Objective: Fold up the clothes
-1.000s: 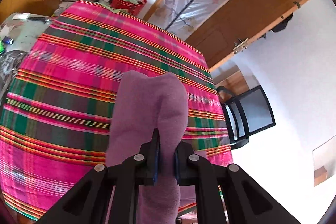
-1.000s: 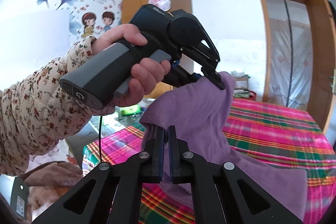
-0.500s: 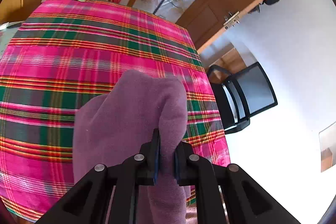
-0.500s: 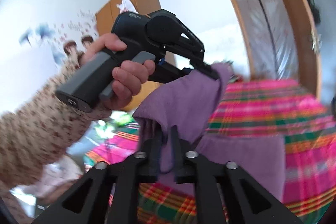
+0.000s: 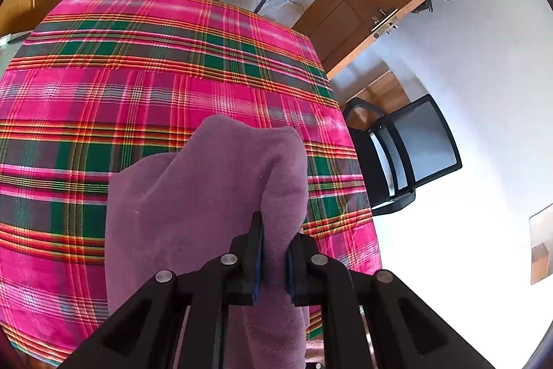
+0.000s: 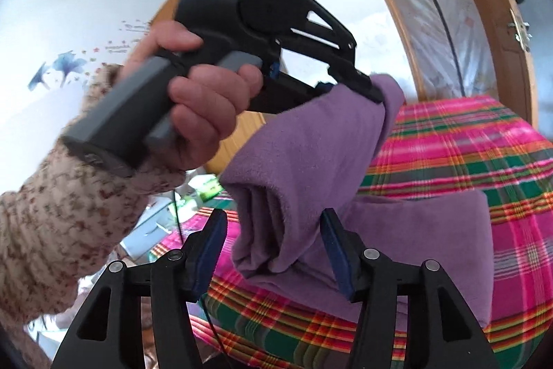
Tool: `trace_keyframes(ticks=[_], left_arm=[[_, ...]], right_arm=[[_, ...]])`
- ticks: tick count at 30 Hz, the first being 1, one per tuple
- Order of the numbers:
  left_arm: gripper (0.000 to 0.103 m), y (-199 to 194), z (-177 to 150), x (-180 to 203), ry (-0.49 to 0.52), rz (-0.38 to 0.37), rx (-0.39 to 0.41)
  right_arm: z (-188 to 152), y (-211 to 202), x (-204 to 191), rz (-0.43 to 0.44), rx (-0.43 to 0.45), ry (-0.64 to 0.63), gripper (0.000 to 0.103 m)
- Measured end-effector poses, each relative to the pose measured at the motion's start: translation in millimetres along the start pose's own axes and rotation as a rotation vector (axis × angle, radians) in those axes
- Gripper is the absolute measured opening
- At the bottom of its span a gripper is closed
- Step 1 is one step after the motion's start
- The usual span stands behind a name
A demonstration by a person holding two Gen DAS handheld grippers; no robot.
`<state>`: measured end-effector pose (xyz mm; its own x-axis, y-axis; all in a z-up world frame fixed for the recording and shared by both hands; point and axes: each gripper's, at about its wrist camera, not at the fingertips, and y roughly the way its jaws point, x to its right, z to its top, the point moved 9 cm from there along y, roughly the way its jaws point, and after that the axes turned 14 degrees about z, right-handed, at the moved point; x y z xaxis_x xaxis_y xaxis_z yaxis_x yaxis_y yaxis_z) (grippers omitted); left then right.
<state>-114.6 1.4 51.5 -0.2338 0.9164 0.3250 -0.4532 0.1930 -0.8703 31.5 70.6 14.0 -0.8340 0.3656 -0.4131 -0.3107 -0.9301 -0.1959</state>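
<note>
Black gripper arms, silver screws, blue-padded fingers (image 6: pixel 334 241); grey handle; left hand (image 6: pixel 204 106) bare-skinned, floral cream sleeve (image 6: pixel 65 217).

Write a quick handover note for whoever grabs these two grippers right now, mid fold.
Left hand-held gripper: shut on a raised corner of the purple cloth.
Right hand-held gripper: open, a bunched fold hanging between its fingers, ungripped.
Cloth: lower part lies on the plaid bedspread, upper part lifted.
Done: cloth partly doubled over.
Left: probably lay the held corner down, flatten, finish folding.
</note>
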Motion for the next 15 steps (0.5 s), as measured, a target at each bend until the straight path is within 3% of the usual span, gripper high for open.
trace_keyframes(ticks=[5, 12, 15], left_arm=[[0.011, -1.5, 1.0, 0.0, -0.004, 0.005, 0.001], [0.011, 2.7, -0.1, 2.2, -0.008, 0.006, -0.017], [0.011, 2.2, -0.7, 4.2, 0.002, 0.025, -0.019]], right_arm=[[16.9, -11.3, 10.2, -0.059, 0.072, 0.072, 0.058], [23.4, -3.9, 11.7, -0.096, 0.042, 0.111, 0.057], [22.0, -3.2, 10.5, -0.096, 0.029, 0.1, 0.038]])
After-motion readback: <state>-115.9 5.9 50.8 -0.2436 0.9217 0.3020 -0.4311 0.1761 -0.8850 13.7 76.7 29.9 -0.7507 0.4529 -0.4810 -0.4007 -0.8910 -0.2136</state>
